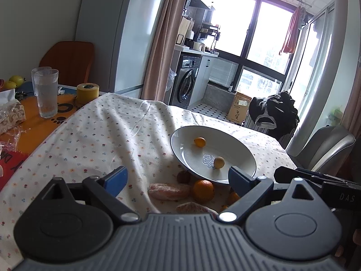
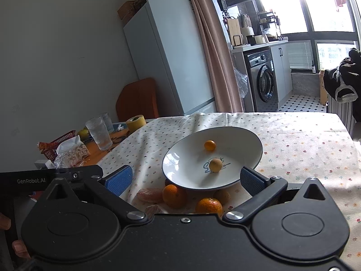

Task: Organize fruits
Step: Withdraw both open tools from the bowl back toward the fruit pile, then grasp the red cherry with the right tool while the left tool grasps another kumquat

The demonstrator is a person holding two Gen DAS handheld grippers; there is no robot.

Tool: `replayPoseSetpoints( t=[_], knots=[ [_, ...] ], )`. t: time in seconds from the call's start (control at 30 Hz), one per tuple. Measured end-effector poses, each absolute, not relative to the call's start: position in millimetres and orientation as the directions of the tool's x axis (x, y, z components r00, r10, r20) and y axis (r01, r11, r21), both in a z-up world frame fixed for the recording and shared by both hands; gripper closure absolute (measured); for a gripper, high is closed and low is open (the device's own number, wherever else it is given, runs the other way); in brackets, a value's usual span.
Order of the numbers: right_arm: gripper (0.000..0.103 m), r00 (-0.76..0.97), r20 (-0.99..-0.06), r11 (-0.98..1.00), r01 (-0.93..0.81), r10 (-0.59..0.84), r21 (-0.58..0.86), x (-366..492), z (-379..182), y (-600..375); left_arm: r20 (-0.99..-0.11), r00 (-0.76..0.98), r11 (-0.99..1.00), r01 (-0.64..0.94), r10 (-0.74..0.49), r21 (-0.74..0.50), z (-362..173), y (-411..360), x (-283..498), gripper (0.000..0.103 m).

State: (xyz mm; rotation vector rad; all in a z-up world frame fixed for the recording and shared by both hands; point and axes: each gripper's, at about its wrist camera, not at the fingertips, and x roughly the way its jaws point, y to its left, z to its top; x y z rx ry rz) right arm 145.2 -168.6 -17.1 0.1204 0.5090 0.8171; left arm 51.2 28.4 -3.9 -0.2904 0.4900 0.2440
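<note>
A white plate (image 1: pixel 234 144) (image 2: pixel 243 144) rests tilted on the floral cloth, its near rim propped on loose fruit. It holds a small orange kumquat (image 1: pixel 200 141) (image 2: pixel 209 145) and a tan round fruit (image 1: pixel 218 162) (image 2: pixel 215 164). In front of the plate lie a mandarin (image 1: pixel 203 190) (image 2: pixel 174 196), a second mandarin (image 2: pixel 208 205), peeled segments (image 1: pixel 169 190) (image 2: pixel 150 195) and a brownish fruit (image 1: pixel 183 176). My left gripper (image 1: pixel 178 180) is open over this pile with nothing held. My right gripper (image 2: pixel 185 181) is open too, close beside the left one.
Two drinking glasses (image 1: pixel 46 92) (image 2: pixel 99 135), a yellow tape roll (image 1: pixel 87 92) (image 2: pixel 135 123) and a tissue pack (image 2: pixel 72 152) stand at the far left. Yellow fruits (image 1: pixel 13 81) lie beyond them. Dark clothes (image 1: pixel 274 113) hang on a chair past the far edge.
</note>
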Motion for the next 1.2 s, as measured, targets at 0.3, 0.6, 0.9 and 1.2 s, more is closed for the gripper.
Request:
replayPoseSetpoints(
  t=[0.3,0.6,0.9,1.2],
  knots=[
    [0.0,0.576,-0.374,0.682,-0.668,0.727,0.298,137,-18,-186,-0.51,0.853,0.948,-0.246,0.112,-0.202,-7,9,48,0.008],
    [0.0,0.584,-0.389,0.698,-0.644,0.713,0.312,139,-34,-188,-0.542,0.834,0.948,-0.247,0.104,-0.199,-24,-3,52,0.011],
    [0.022,0.552,-0.427,0.691,-0.645,0.716,0.326,142,-58,-182,-0.562,0.82,0.945,-0.259,0.107,-0.199,-41,-3,59,0.027],
    [0.046,0.501,-0.486,0.686,-0.633,0.716,0.359,153,-79,-172,-0.576,0.816,0.948,-0.222,0.052,-0.228,-57,-5,71,0.059]
  ],
)
